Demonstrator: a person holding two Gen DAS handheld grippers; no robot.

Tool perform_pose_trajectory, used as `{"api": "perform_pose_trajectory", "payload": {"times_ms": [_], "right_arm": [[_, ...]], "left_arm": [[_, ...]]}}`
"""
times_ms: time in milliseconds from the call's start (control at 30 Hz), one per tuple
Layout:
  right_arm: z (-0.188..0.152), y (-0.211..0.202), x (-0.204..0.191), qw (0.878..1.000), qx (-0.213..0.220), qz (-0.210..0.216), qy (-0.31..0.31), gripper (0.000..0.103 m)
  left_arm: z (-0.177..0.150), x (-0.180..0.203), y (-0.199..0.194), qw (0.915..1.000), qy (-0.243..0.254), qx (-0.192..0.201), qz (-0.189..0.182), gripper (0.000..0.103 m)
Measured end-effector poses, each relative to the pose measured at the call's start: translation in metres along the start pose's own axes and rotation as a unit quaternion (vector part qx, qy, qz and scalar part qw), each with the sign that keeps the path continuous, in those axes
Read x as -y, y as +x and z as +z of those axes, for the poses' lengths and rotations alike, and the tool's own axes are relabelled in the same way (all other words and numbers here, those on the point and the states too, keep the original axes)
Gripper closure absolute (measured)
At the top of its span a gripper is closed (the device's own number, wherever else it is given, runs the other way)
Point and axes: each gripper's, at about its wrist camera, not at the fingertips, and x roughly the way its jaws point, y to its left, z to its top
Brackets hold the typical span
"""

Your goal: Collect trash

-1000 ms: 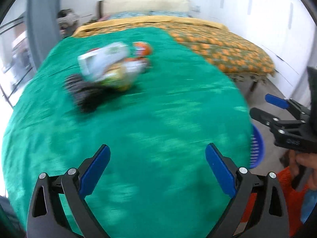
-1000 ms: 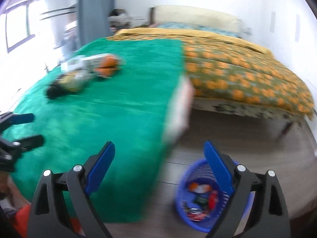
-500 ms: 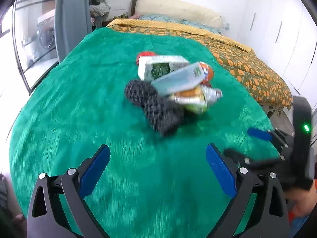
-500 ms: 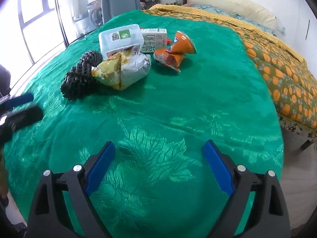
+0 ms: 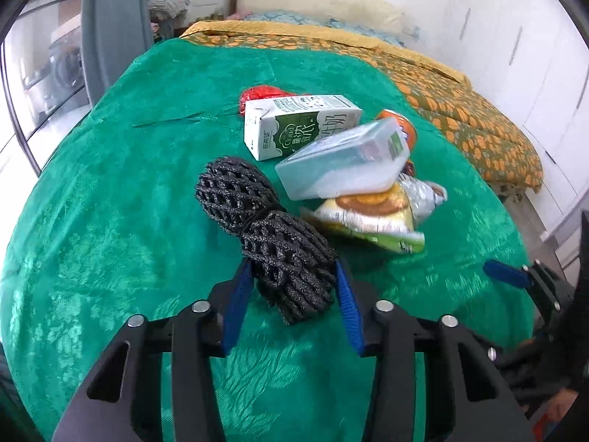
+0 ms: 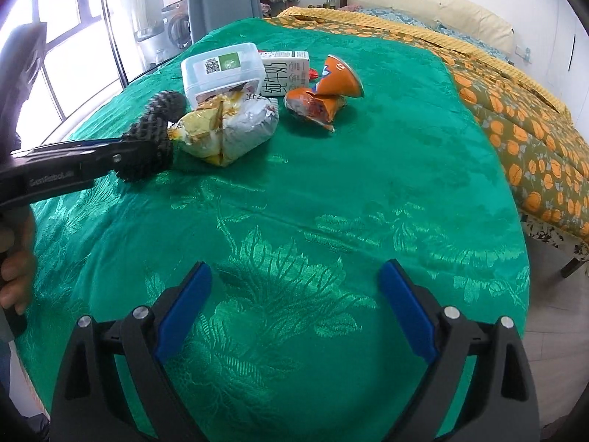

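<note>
One black foam mesh roll (image 5: 268,235), long axis running away toward the white milk carton (image 5: 298,125), sits pinched in the left gripper (image 5: 292,276); the right gripper (image 6: 294,294) gapes wide.

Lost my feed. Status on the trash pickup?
Left gripper shut on black foam net. Right gripper open, empty. Snack bag touching net.

Red wrapper (image 5: 263,95) mostly behind carton (image 5: 300,125)

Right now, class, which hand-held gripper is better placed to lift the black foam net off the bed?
Left. The left hand-held gripper already straddles the black foam net, a finger on each side. The right hand-held gripper hangs open over bare green bedspread.
</note>
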Motion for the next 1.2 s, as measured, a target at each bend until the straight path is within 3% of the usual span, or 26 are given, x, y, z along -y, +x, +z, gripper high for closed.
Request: {"api": "perform_pose_trajectory", "payload": {"times_ms": [200, 367, 533, 667, 967, 1200], "right_arm": [[0.000, 0.000, 0.002, 1.000, 0.001, 0.002, 0.001, 0.012], [0.000, -0.001, 0.002, 1.000, 0.000, 0.002, 0.001, 0.012], [0.001, -0.001, 0.001, 1.000, 0.000, 0.000, 0.001, 0.012], [0.001, -0.001, 0.001, 1.000, 0.000, 0.000, 0.001, 0.012], [0.001, -0.001, 0.001, 1.000, 0.000, 0.000, 0.001, 0.012], [0.011, 0.000, 0.002, 1.000, -0.001, 0.021, 0.000, 0.012]], "left_arm": [[-0.018, -0.024, -0.034, 0.9971, 0.048, -0.042, -0.041, 0.059], [-0.038, -0.043, -0.045, 0.9951, 0.078, -0.055, -0.024, 0.052], [-0.044, -0.048, -0.050, 0.9980, 0.056, -0.025, -0.015, 0.011], [-0.037, -0.039, -0.044, 0.9995, 0.028, -0.008, -0.015, 0.008], [-0.034, -0.049, -0.013, 0.9971, -0.016, -0.019, 0.072, 0.007], [-0.042, -0.066, -0.014, 0.9971, -0.024, -0.027, 0.067, 0.007]]}}
